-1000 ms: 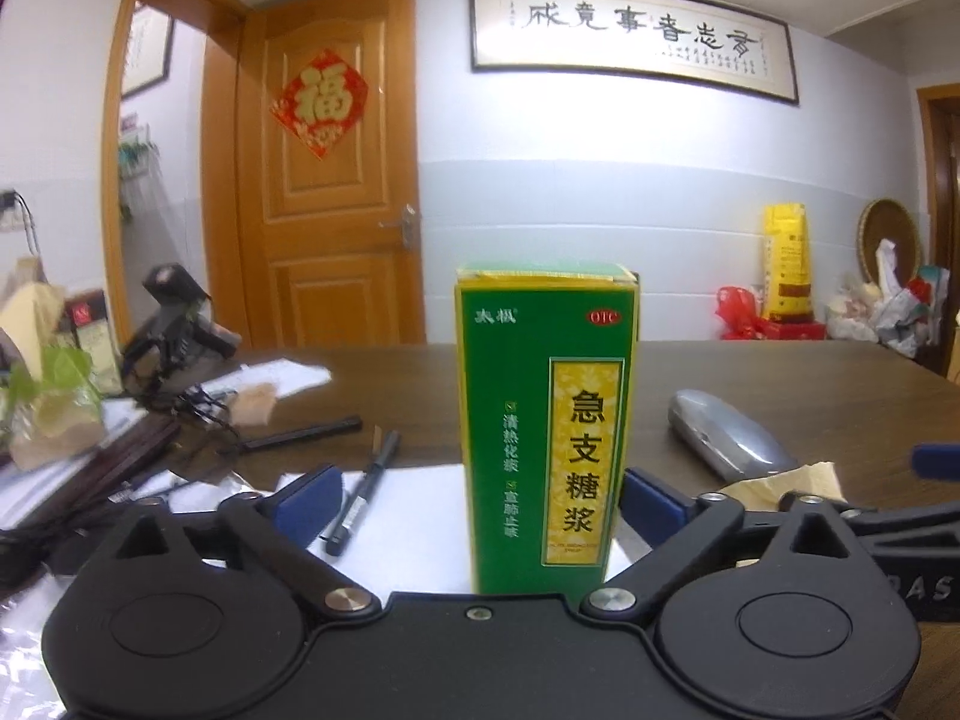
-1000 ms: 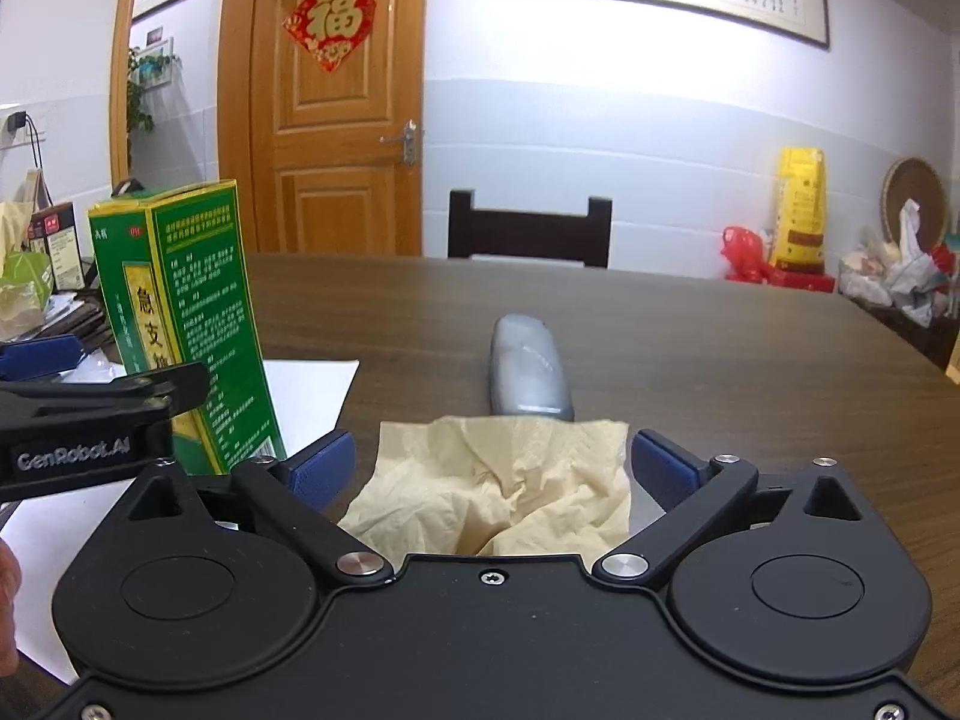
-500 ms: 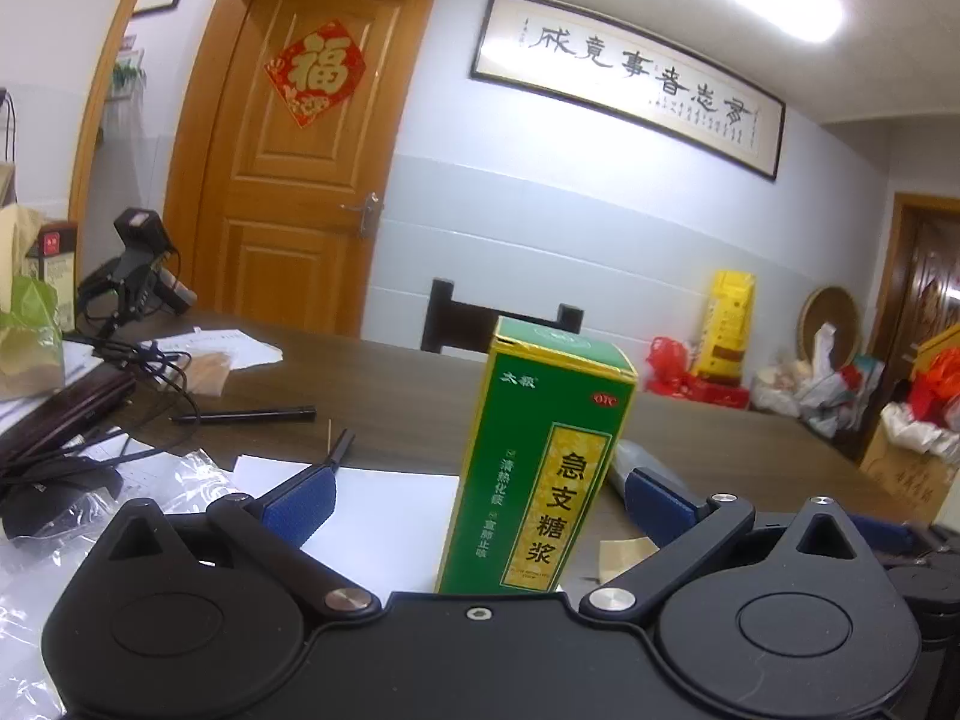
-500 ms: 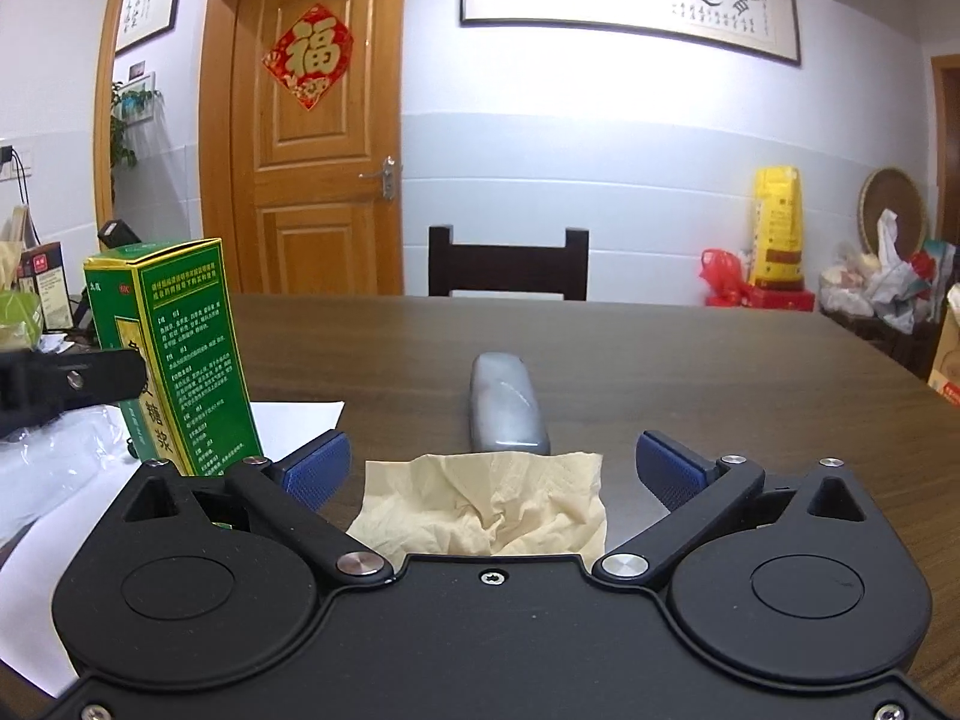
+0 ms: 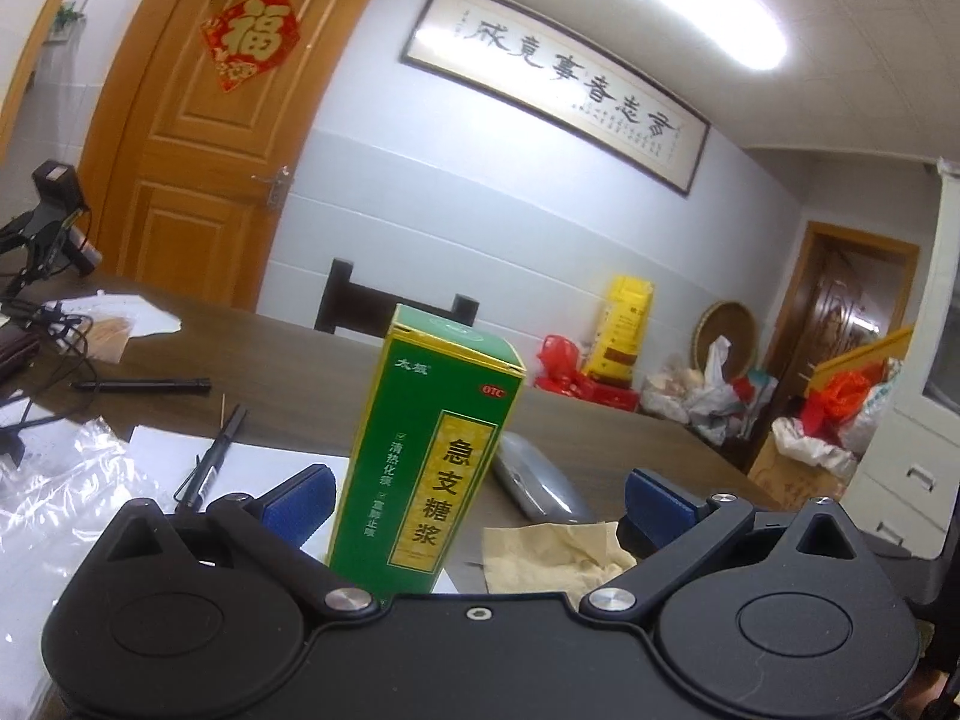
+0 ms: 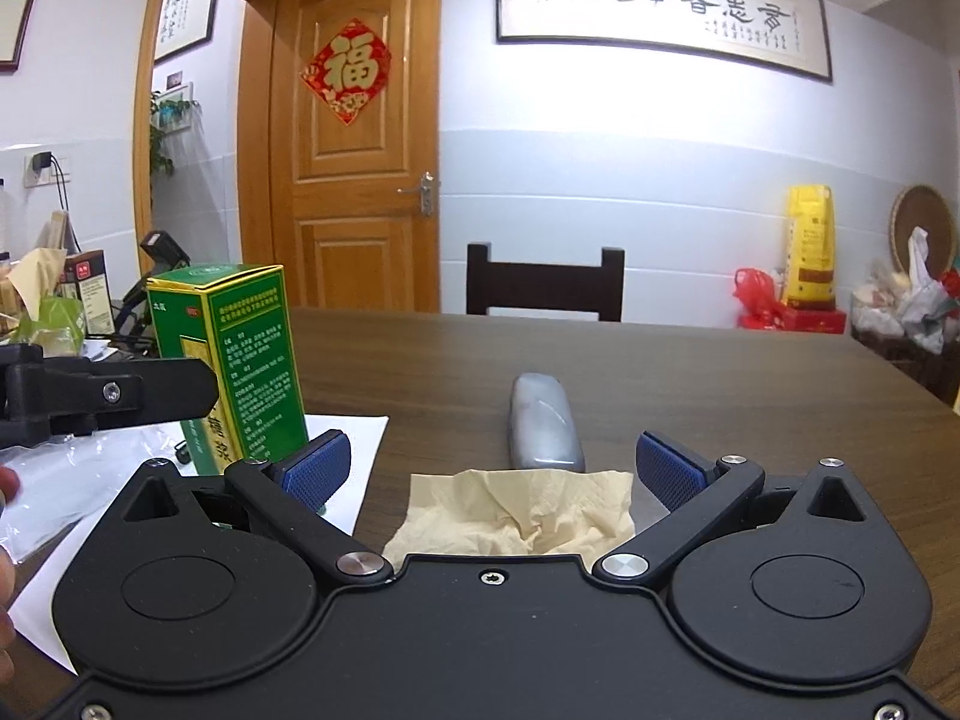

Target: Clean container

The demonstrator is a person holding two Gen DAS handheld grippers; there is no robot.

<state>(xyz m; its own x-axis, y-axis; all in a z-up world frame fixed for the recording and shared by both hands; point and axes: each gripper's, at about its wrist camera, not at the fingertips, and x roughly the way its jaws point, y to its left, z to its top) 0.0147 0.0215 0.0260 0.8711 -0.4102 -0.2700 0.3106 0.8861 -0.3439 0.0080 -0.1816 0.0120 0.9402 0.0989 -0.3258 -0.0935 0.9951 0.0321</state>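
Left gripper [image 5: 474, 495] tilts further; green box [image 5: 429, 456] sits between its spread jaws. Right gripper [image 6: 492, 468] jaws apart, straddling tissue [image 6: 516, 510].

The left gripper [image 5: 474, 495] is held tilted with its jaws spread wide apart, while the right gripper [image 6: 492, 468] is held level beside it, its jaws likewise spread wide and closed on nothing.
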